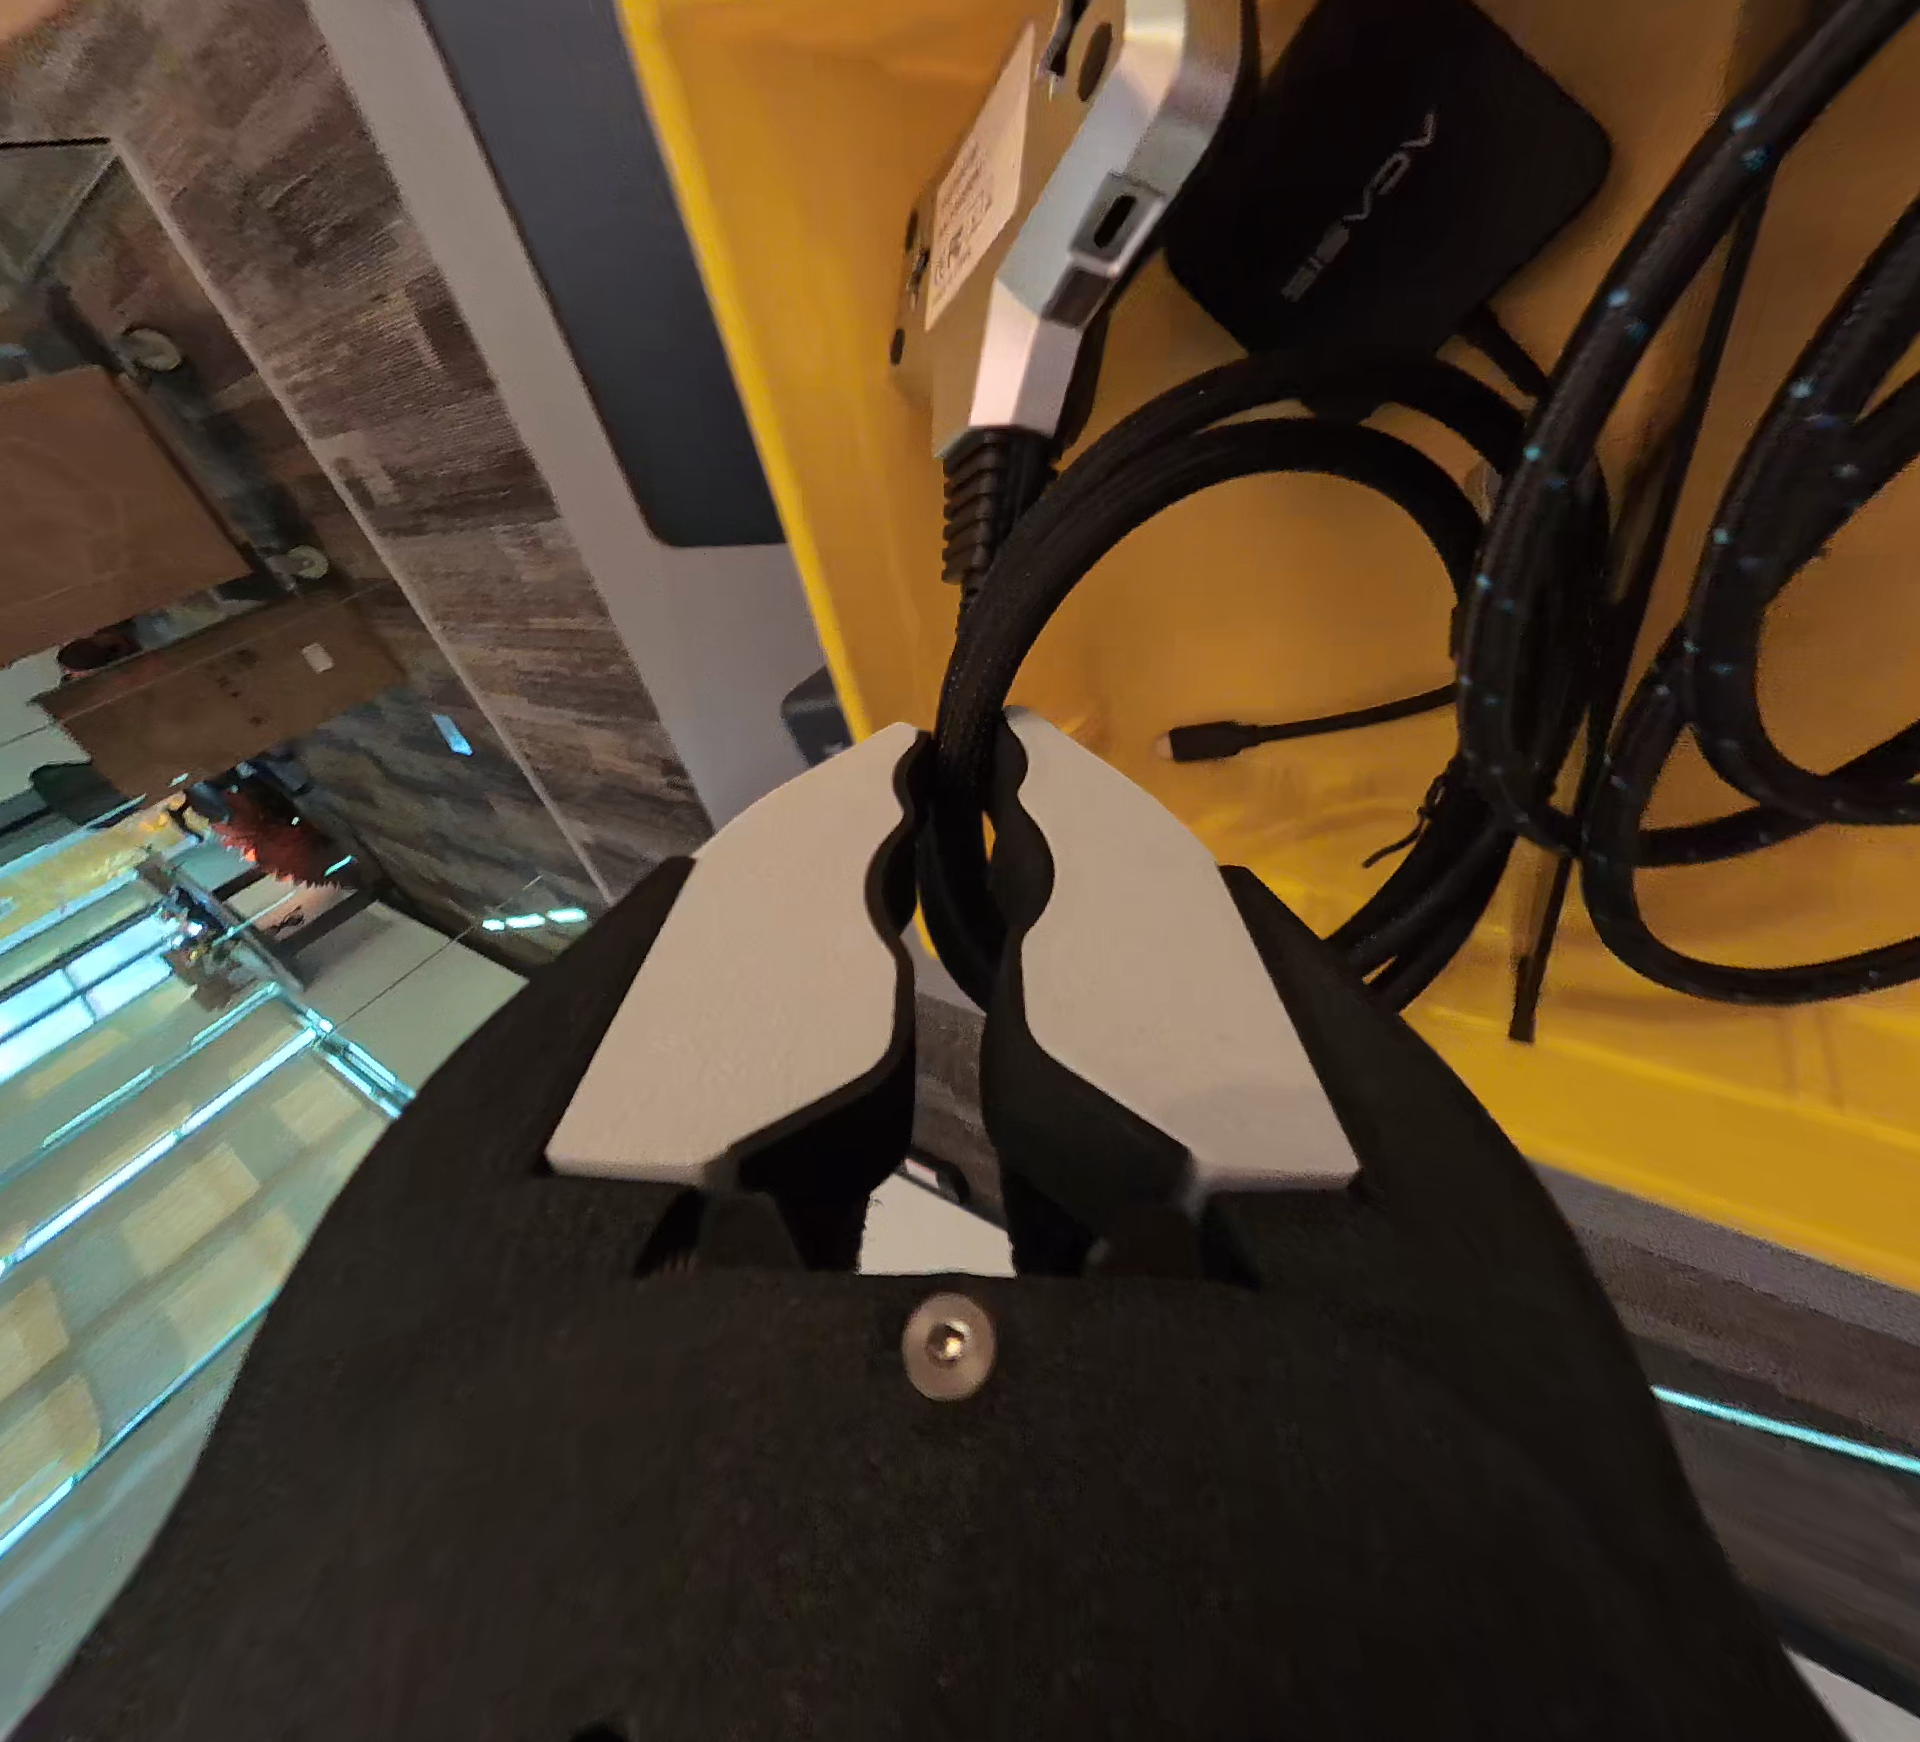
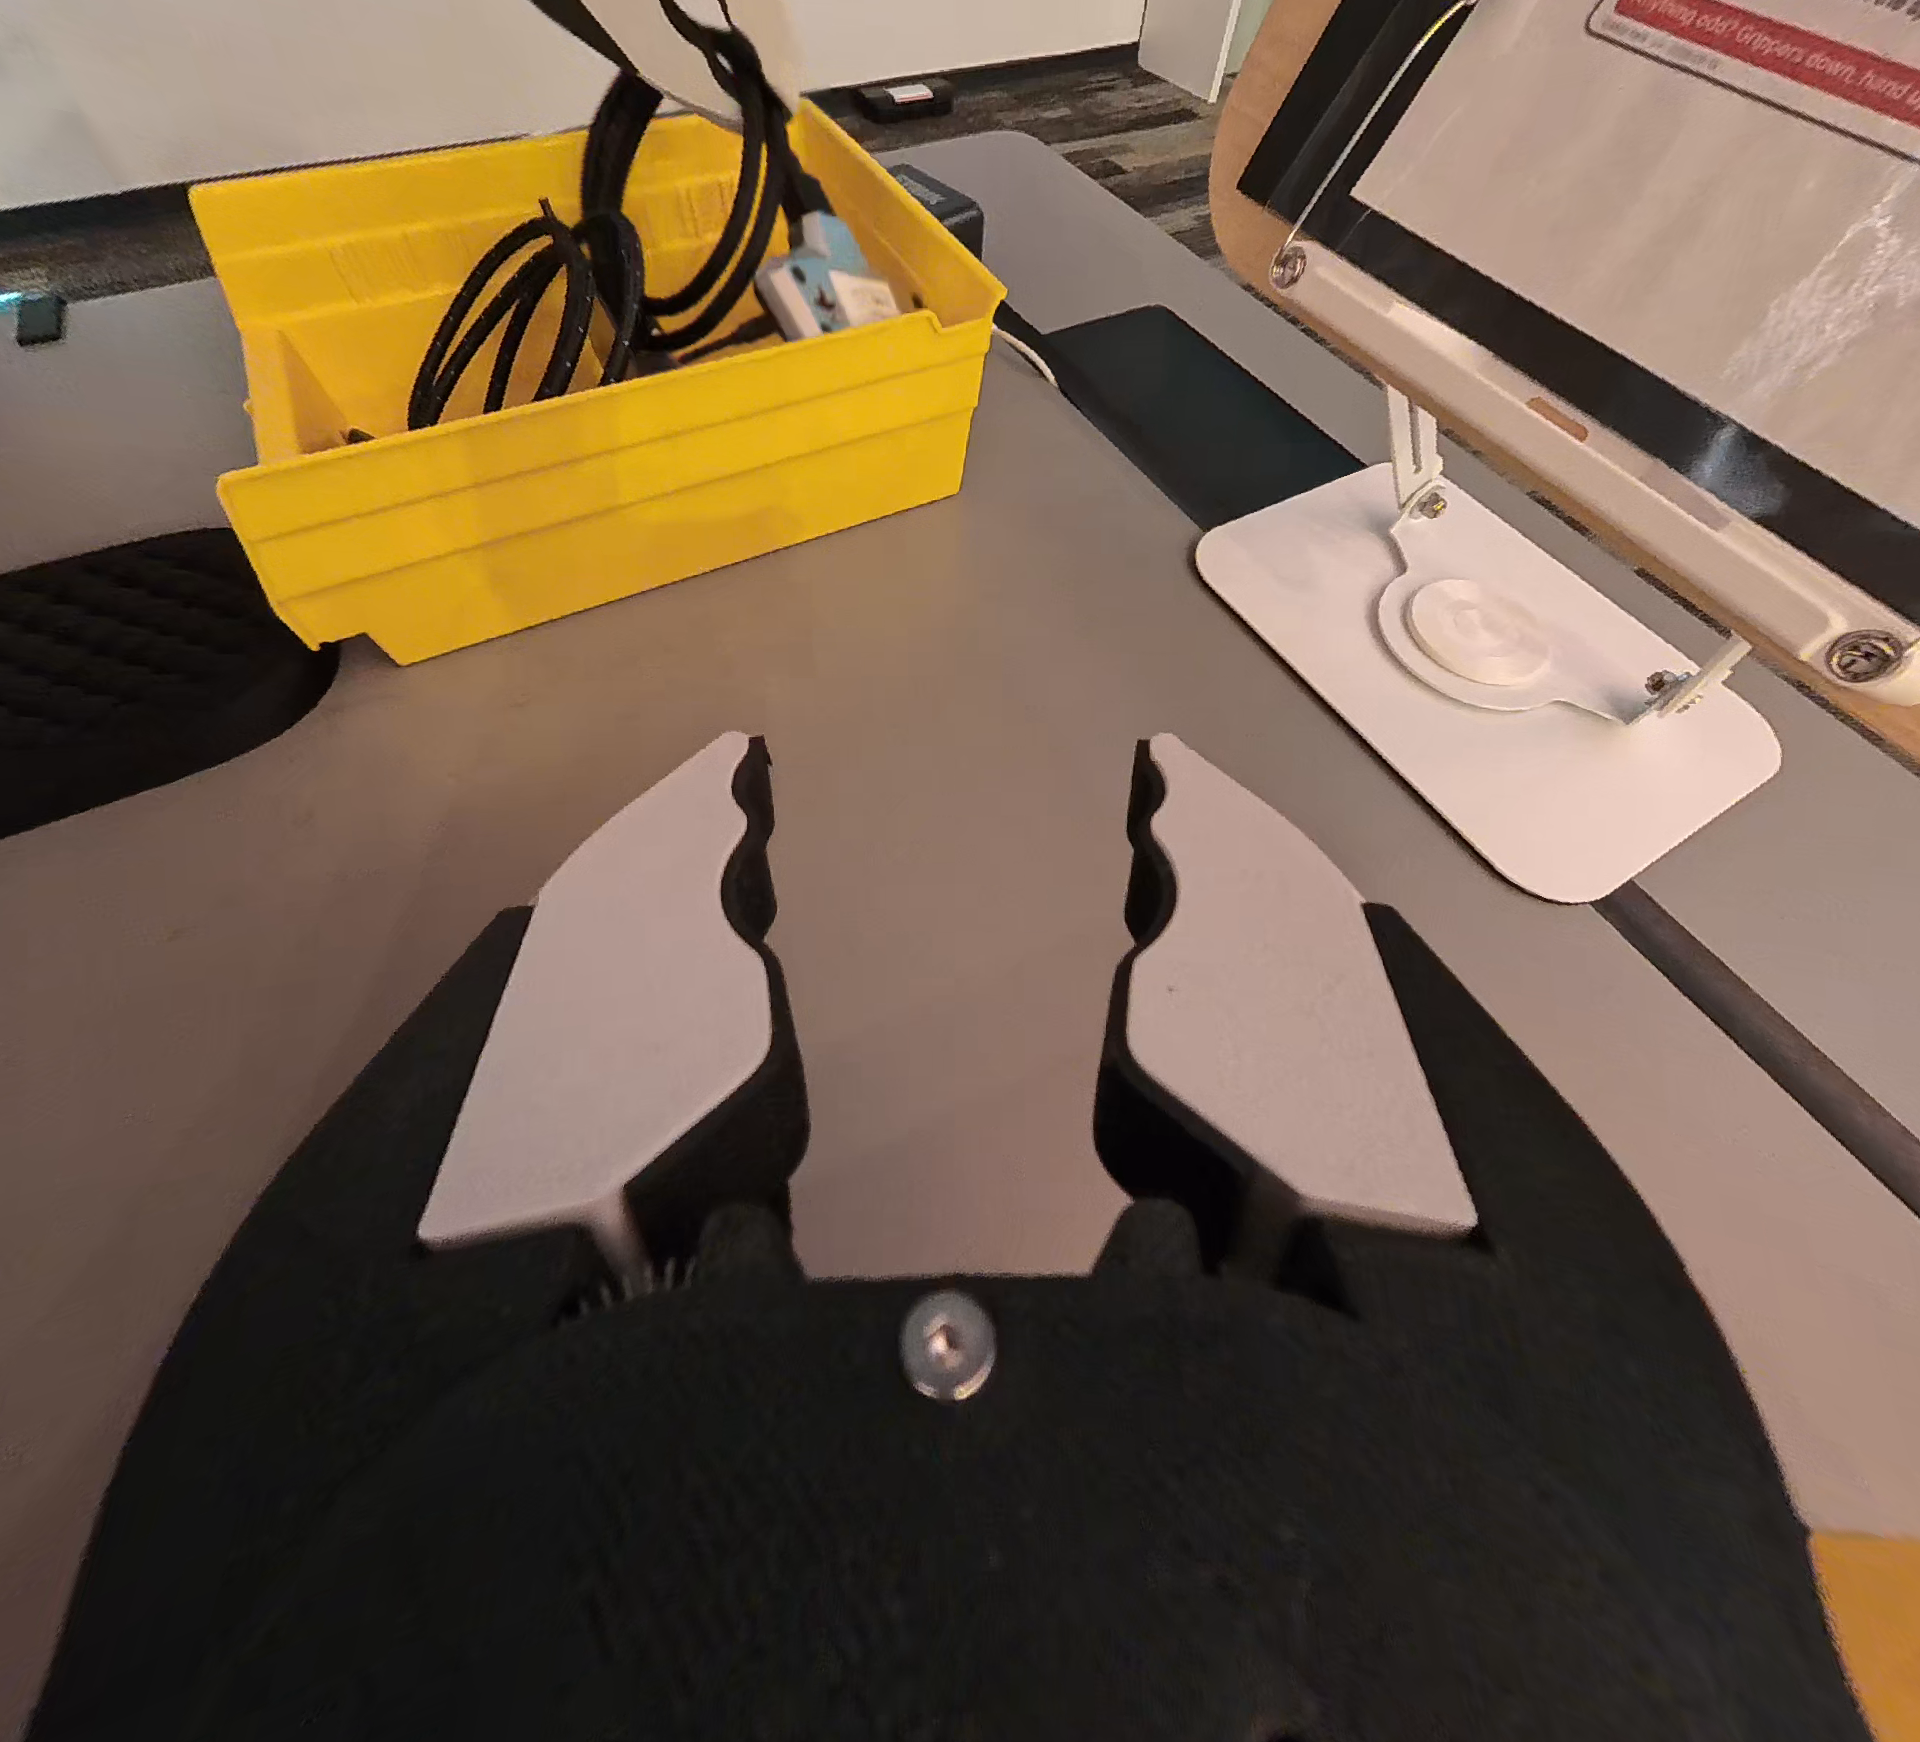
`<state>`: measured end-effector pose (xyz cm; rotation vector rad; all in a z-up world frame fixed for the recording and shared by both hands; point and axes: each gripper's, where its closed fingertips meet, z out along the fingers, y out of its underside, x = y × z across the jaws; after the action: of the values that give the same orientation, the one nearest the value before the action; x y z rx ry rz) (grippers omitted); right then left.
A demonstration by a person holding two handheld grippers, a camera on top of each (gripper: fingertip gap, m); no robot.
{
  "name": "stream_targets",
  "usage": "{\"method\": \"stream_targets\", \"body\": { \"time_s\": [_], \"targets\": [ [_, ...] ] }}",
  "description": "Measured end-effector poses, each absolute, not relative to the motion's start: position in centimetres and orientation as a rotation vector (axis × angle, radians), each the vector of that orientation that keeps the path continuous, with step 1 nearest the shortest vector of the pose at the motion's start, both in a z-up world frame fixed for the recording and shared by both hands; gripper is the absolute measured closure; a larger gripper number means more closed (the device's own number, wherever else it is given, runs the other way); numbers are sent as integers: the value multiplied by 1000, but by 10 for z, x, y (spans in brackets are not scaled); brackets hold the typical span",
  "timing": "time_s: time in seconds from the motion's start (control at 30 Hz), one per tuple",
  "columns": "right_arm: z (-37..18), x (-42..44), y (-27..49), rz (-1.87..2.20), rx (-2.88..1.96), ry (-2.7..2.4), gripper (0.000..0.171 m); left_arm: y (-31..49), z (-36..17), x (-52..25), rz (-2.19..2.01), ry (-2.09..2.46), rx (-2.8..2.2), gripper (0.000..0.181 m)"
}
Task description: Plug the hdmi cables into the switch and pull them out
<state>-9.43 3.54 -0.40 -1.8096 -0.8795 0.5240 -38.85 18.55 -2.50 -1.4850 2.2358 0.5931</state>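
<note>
Tongs (image 2: 951,845) gape over bare table (image 2: 935,632) beside bin (image 2: 623,497).

Warm indoor light, soft shadows, wide-angle bending at edges (background slightly blurred), mild glare

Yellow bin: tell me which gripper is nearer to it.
Left. The left gripper hangs over the yellow bin, shut on a black braided cable looping up from inside. The right gripper is open over the bare table, short of the bin.

A white tablet stand (image 2: 1486,705) is sitting at right on the grey table (image 2: 935,653) — a black textured mat (image 2: 135,653) is lying at left.
</note>
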Motion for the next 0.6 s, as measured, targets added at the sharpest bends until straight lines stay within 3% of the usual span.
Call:
{"method": "stream_targets", "body": {
  "time_s": [0.37, 0.6],
  "targets": [
    [28, -88, 26, 491, -1726, -854, 105, 172, 94, -378, 778, 1956, -1483, 173],
    [75, -61, 16, 423, -1625, -775, 107, 133, 147, -314, 712, 1870, -1405, 174]
  ]
}}
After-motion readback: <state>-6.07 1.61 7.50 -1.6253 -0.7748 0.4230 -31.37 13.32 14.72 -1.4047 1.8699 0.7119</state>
